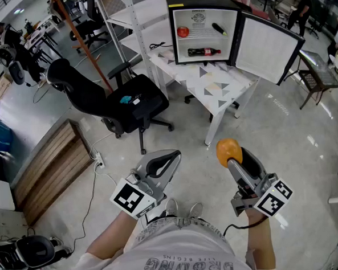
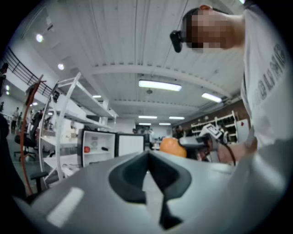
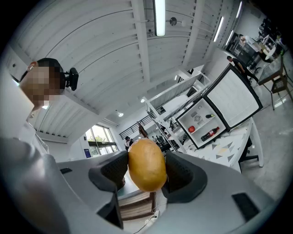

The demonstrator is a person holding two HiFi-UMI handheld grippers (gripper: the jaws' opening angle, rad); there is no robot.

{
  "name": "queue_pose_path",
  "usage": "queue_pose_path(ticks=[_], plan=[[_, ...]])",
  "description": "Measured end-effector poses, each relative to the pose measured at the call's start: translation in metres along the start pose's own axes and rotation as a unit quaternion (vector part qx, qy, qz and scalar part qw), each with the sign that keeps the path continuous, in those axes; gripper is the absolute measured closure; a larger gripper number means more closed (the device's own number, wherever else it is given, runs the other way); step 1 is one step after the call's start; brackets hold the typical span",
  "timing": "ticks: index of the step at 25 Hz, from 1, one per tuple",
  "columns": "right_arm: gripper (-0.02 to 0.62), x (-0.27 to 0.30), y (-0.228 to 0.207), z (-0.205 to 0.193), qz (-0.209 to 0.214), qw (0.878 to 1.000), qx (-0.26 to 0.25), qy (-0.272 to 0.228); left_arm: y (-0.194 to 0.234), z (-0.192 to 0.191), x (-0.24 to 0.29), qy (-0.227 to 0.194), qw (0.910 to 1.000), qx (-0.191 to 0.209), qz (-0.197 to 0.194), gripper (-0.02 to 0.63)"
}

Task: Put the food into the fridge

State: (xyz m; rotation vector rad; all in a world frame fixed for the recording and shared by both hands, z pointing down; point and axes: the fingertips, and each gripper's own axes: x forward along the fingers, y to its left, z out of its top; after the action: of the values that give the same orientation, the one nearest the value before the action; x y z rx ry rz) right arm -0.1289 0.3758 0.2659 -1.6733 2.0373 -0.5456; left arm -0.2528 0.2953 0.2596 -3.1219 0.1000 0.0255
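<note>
An orange-yellow fruit (image 1: pixel 229 151) sits clamped between the pads of my right gripper (image 1: pixel 232 154); in the right gripper view the same fruit (image 3: pixel 146 164) fills the gap of that gripper (image 3: pixel 146 167). My left gripper (image 1: pixel 169 158) is held beside it, jaws closed together with nothing in them, as the left gripper (image 2: pixel 149 160) view confirms. The small black fridge (image 1: pixel 205 28) stands open on a white table (image 1: pixel 211 86) ahead, holding a red fruit (image 1: pixel 183 31), a dark vegetable (image 1: pixel 219 28) and a cola bottle (image 1: pixel 204 52). Its door (image 1: pixel 265 48) swings to the right.
A black office chair (image 1: pixel 113 103) stands left of the table. A wooden pallet (image 1: pixel 51 167) lies on the floor at the left with a power strip and cables beside it. White shelving (image 1: pixel 125 26) rises behind the chair. Another chair (image 1: pixel 313 83) is at the far right.
</note>
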Motion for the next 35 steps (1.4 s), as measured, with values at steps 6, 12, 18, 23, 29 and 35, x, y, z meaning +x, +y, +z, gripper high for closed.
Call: queue_pose_path(ticks=[6, 12, 18, 23, 29, 35], plan=[[0.335, 0.002, -0.001, 0.002, 0.003, 1.0, -0.003, -0.001, 0.001, 0.0, 0.002, 0.0, 1.0, 0.002, 0.002, 0.597], [0.336, 0.005, -0.009, 0.009, 0.005, 1.0, 0.002, -0.005, 0.002, 0.0, 0.012, 0.0, 1.0, 0.001, 0.008, 0.597], [0.335, 0.0, -0.022, 0.013, 0.008, 1.0, 0.004, -0.001, -0.002, -0.003, 0.024, -0.001, 0.9999, 0.001, 0.015, 0.597], [0.335, -0.008, -0.035, 0.02, 0.011, 1.0, 0.007, 0.002, -0.009, -0.002, 0.038, -0.001, 0.9998, 0.004, 0.02, 0.597], [0.336, -0.02, -0.052, 0.027, 0.011, 1.0, 0.004, 0.005, -0.021, -0.006, 0.056, -0.003, 0.9997, 0.008, 0.022, 0.597], [0.336, -0.029, -0.067, 0.035, 0.005, 1.0, 0.001, 0.002, -0.027, -0.007, 0.072, -0.003, 0.9997, 0.011, 0.02, 0.597]])
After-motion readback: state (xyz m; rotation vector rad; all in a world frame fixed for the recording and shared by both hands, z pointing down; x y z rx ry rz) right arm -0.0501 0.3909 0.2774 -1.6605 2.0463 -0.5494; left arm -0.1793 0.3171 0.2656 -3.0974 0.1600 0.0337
